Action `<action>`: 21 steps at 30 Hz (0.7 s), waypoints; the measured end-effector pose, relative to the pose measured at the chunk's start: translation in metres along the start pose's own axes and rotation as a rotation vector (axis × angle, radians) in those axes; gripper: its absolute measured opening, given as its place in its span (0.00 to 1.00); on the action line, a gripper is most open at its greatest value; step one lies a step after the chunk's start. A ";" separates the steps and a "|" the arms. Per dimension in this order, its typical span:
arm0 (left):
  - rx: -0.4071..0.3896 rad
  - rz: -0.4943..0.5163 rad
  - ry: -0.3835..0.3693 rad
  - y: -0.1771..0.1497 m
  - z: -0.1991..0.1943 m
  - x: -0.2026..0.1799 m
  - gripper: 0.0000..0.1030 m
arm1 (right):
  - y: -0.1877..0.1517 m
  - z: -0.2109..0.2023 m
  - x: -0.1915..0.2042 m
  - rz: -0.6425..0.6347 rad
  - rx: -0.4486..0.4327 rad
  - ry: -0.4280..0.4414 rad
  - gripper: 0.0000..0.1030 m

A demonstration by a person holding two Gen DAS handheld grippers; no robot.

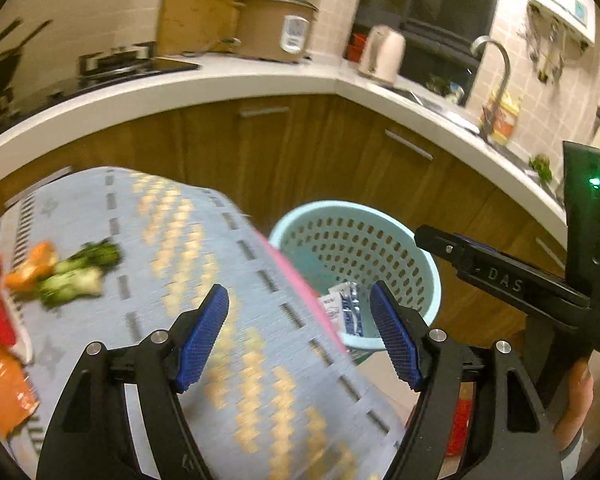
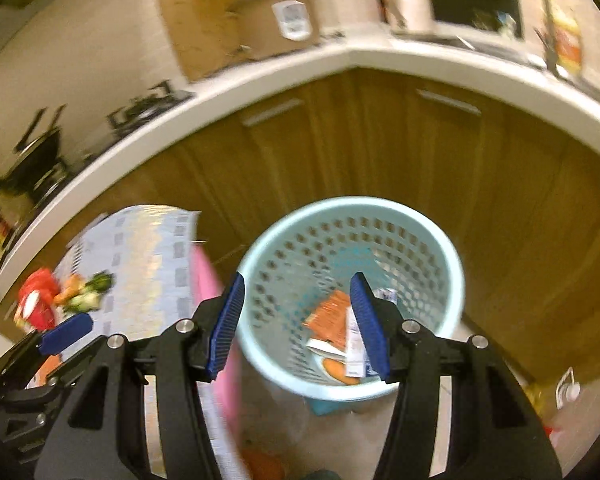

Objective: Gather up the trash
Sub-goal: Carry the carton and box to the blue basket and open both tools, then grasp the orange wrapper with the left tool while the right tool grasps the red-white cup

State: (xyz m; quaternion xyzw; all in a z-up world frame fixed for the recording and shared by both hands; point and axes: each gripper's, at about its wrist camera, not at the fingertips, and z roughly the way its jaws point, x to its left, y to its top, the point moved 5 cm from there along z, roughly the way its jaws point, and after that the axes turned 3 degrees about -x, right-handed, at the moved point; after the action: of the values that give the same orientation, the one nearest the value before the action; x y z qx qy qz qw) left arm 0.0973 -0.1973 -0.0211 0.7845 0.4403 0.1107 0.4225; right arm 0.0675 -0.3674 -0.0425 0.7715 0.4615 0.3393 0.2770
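Two wrist views, both looking down toward the counter [image 1: 220,80], sharing the basket [image 2: 452,280] and, seemingly, the blurred tablecloth [image 1: 220,280].

Kitchen corner under warm, yellowish light. Curved white countertop [image 1: 204,76] wrapping the room, above brown wooden cabinet doors [image 1: 300,148] with slim metal bar handles [image 1: 409,145]. Beige tiled wall [image 1: 100,8] behind. On the counter: black gas hob [image 1: 112,65], tan upright chopping board [image 1: 198,6] leaning on the wall, beige rice cooker with a steel lid [image 1: 278,26], cream electric kettle [image 1: 382,54]. Dark window [image 1: 436,12] past the kettle, arched chrome tap [image 1: 496,64] beside it. Pale floor [image 2: 452,384] below, blurred.
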 end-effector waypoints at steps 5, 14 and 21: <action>-0.054 -0.064 0.092 -0.011 -0.047 0.047 0.68 | -0.012 -0.011 0.065 -0.112 -0.020 0.078 0.50; -0.092 -0.247 0.336 -0.044 -0.121 0.162 0.69 | -0.055 0.000 0.167 -0.279 0.058 0.188 0.50; -0.008 -0.337 0.431 -0.080 -0.132 0.236 0.73 | -0.077 0.009 0.211 -0.344 0.101 0.255 0.50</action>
State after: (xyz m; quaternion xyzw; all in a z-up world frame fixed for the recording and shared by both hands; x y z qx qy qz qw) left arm 0.1160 0.0829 -0.0470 0.6569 0.6439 0.2048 0.3346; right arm 0.1064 -0.1456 -0.0487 0.6453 0.6338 0.3583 0.2314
